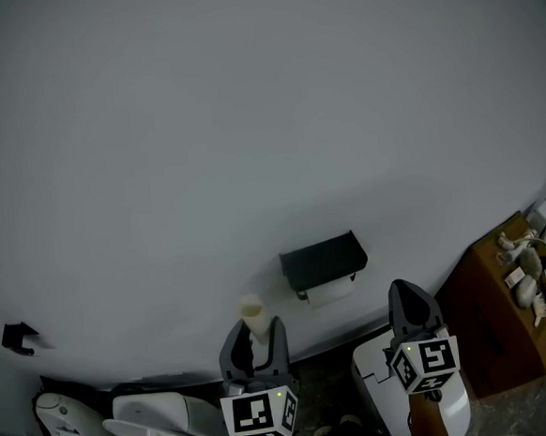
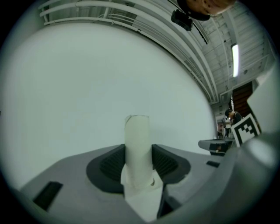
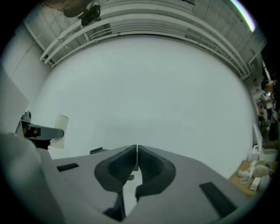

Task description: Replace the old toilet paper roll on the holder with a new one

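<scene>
Cardboard tube (image 2: 137,144) stands clamped in my left gripper (image 2: 138,162); my right gripper (image 3: 136,153), at three o'clock, is closed empty. Any slackening could let the light tube slip out.

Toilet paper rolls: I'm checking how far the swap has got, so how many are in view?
2. A slim roll stands upright in the left gripper; a white roll hangs in the black holder on the wall. More may sit out of view.
</scene>
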`<action>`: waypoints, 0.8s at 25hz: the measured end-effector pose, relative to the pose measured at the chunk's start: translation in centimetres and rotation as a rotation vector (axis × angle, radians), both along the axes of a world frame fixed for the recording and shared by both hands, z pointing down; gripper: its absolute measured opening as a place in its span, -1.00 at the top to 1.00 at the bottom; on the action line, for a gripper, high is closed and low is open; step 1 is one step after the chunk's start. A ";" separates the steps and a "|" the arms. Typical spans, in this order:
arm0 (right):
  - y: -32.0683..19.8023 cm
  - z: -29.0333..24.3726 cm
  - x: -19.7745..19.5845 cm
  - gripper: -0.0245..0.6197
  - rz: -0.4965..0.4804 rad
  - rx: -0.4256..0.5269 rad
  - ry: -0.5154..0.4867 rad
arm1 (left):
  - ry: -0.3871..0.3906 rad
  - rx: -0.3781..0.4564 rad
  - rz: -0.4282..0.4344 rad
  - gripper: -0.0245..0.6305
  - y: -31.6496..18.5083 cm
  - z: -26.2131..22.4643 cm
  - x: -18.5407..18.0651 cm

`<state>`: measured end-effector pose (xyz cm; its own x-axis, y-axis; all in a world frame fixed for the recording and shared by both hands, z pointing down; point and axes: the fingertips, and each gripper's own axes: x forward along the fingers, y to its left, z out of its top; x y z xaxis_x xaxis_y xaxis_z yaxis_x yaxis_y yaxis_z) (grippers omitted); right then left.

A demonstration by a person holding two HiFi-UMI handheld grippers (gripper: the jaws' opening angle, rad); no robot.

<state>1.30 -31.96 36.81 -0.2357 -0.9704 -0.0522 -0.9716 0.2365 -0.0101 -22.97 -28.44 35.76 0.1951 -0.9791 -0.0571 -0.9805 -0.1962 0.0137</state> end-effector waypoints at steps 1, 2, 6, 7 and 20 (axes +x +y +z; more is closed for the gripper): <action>0.0 0.1 0.0 0.85 0.001 -0.002 0.005 | 0.000 0.002 -0.001 0.34 0.1 -0.1 0.1; 0.1 0.1 0.0 0.85 0.001 -0.004 0.009 | 0.000 0.004 0.000 0.34 0.1 -0.2 0.2; 0.2 0.2 -0.2 0.85 -0.011 -0.009 0.014 | -0.003 0.013 0.000 0.34 0.4 -0.6 0.3; 0.2 0.2 -0.2 0.85 -0.013 -0.010 0.017 | -0.002 0.014 0.001 0.34 0.5 -0.6 0.4; 0.7 -0.1 -0.3 0.86 -0.029 -0.008 0.015 | -0.006 0.015 -0.007 0.34 1.0 -0.9 0.6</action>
